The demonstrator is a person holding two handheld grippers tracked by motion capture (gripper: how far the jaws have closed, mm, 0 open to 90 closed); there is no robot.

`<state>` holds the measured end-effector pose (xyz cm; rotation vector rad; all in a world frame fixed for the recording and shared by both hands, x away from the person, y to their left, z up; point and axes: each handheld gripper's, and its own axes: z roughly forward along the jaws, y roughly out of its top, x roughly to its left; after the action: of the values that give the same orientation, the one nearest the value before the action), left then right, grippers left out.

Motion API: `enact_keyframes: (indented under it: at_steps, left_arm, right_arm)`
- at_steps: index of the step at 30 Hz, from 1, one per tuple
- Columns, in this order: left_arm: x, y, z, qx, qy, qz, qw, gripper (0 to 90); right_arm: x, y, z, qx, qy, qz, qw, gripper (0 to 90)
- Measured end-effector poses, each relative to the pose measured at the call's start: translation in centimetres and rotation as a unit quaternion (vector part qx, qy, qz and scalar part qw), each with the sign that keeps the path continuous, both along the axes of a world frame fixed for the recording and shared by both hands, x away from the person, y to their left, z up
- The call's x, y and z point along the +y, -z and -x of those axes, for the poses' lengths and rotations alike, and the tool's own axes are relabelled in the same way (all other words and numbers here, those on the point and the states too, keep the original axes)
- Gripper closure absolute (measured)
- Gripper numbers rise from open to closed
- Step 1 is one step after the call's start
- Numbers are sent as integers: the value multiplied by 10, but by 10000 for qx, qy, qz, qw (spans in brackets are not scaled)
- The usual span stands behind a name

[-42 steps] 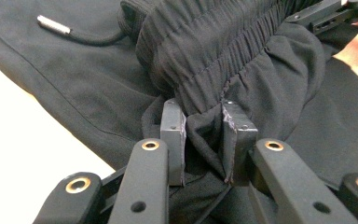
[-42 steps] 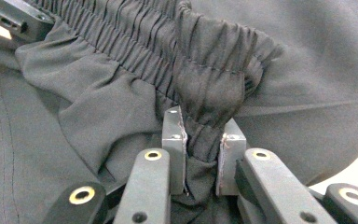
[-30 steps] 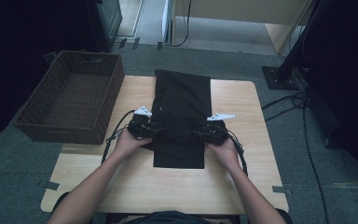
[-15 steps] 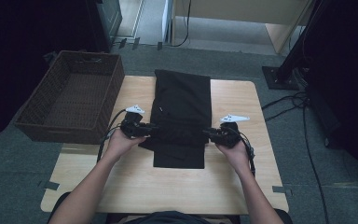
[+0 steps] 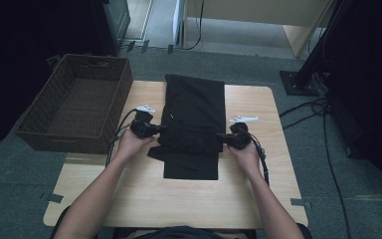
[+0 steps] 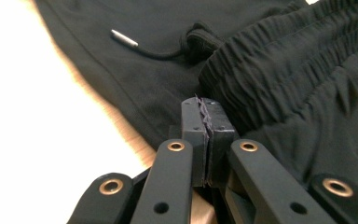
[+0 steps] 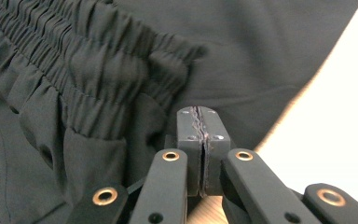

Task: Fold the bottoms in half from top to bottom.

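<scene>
Black pants (image 5: 195, 107) lie lengthwise on the wooden table (image 5: 179, 199), their elastic waistband (image 6: 279, 70) bunched across the middle. A drawstring with a metal tip (image 6: 123, 38) rests on the cloth. My left gripper (image 5: 160, 130) sits at the waistband's left edge, and its jaws have just been closing. In the left gripper view this left gripper (image 6: 205, 109) has its pads together, with no cloth seen between them. My right gripper (image 5: 220, 137) sits at the right edge and has also just been closing. The same right gripper (image 7: 199, 116) has its pads meeting beside the gathered waistband (image 7: 98, 70).
A dark wicker basket (image 5: 64, 142) stands off the table's left side, open and with nothing in it. Bare tabletop runs in front of the pants and to their right. Cables trail across the floor at right, by a black stand (image 5: 303, 79).
Both hands have slid outward from over the garment to its side edges, left hand leftward and right hand rightward. The cloth near the waistband has bunched and shifted a little.
</scene>
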<state>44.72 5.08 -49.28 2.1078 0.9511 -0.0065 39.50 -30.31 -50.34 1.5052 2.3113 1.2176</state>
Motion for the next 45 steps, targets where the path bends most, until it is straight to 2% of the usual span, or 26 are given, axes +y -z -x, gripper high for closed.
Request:
enact_keyframes:
  at_steps: [2, 5, 9, 10, 11, 13, 14, 15, 16, 20, 23, 26, 28, 29, 30, 34, 38, 40, 44, 45]
  left_arm:
    - [-6, 5, -1, 48, 60, 65, 9999, 897]
    - [-15, 10, 0, 40, 189, -39, 9998, 900]
    - [-20, 11, 3, 11, 296, -41, 9996, 900]
    - [-20, 10, 3, 22, 296, -24, 9996, 900]
    - [-20, 9, 3, 30, 301, -13, 9995, 899]
    - [-18, 5, 5, 57, 283, 113, 9995, 861]
    - [-17, 3, 8, 46, 261, 199, 9995, 856]
    - [-17, 3, 8, 46, 261, 199, 9995, 851]
    - [-15, -2, 14, -29, 295, 197, 9994, 848]
    - [-15, -8, 33, -168, 501, -43, 9986, 833]
    - [-10, -10, 42, -120, 537, -45, 9985, 818]
    - [-5, -12, 49, -58, 486, 109, 9987, 818]
    - [-5, -12, 53, -89, 529, 59, 9985, 817]
    - [-6, -13, 57, -166, 582, -84, 9981, 816]
    - [-6, -13, 58, -213, 565, -75, 9981, 815]
    - [-3, -15, 55, -255, 443, 17, 9987, 816]
    - [0, -11, 47, -243, 333, -10, 9992, 824]
    - [-1, -9, 43, -218, 307, -7, 9993, 832]
    - [-3, -5, 33, -240, 356, 41, 9991, 850]
    - [-5, -4, 29, -263, 362, -34, 9990, 850]
  right_arm:
    - [4, 4, -2, -31, -62, 16, 10000, 877]
    - [11, 6, -2, -20, -104, -66, 9999, 866]
    - [15, 10, -3, 11, -145, -199, 9997, 854]
    - [14, 11, -4, 71, -123, -333, 9993, 854]
    - [13, 11, -4, 88, -155, -367, 9992, 854]
    - [10, 7, -1, 59, -158, -574, 9982, 855]
    - [9, 5, 1, 36, -186, -587, 9981, 855]
    - [8, 2, 4, -3, -214, -575, 9981, 854]
    - [8, -1, 8, -44, -277, -497, 9984, 850]
    - [8, -8, 23, -103, -410, -393, 9983, 836]
    - [10, -11, 31, -136, -478, -279, 9984, 825]
    - [11, -16, 40, -200, -543, -208, 9981, 822]
    - [11, -18, 43, -238, -568, -229, 9978, 822]
    - [10, -23, 50, -288, -574, -179, 9978, 821]
    - [9, -24, 53, -307, -543, -171, 9979, 819]
    - [4, -26, 56, -409, -389, -217, 9982, 817]
    - [2, -23, 51, -355, -236, -280, 9987, 816]
    - [3, -21, 49, -340, -233, -251, 9988, 816]
    - [11, -13, 34, -350, -251, -45, 9991, 816]
    - [12, -11, 29, -325, -250, -8, 9992, 816]
